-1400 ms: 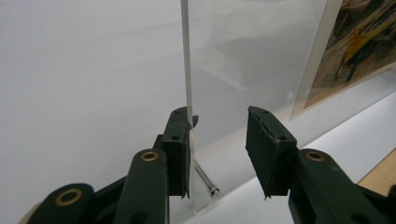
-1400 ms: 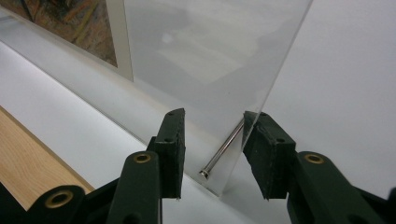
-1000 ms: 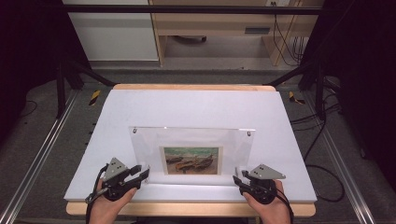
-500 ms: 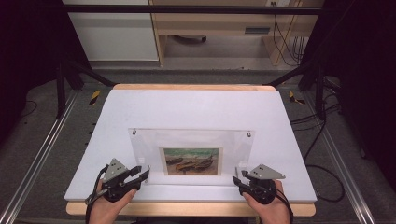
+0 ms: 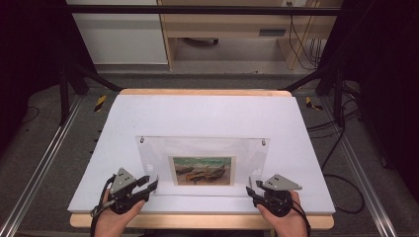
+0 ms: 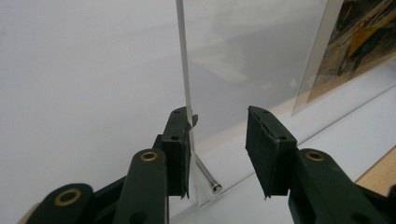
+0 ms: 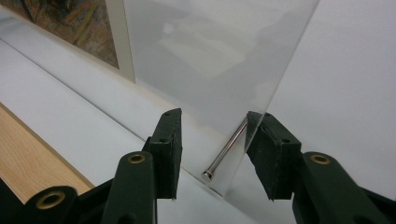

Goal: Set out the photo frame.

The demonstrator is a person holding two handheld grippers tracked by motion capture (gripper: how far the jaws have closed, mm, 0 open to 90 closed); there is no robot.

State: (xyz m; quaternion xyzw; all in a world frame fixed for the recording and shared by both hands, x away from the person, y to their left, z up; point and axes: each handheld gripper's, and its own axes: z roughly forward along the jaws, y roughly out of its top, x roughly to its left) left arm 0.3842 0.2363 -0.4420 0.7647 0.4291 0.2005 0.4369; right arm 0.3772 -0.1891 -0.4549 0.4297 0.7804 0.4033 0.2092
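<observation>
A wooden table (image 5: 197,92) is carrying a white board (image 5: 207,118) covering nearly its whole top; a clear acrylic picture frame (image 5: 202,150) is resting on the board's near half.

In the left gripper view the painted picture (image 6: 362,42) was cut off by the top and right edges, its subject too blurred to tell. In the high view the person's hands ran off the bottom edge.
</observation>
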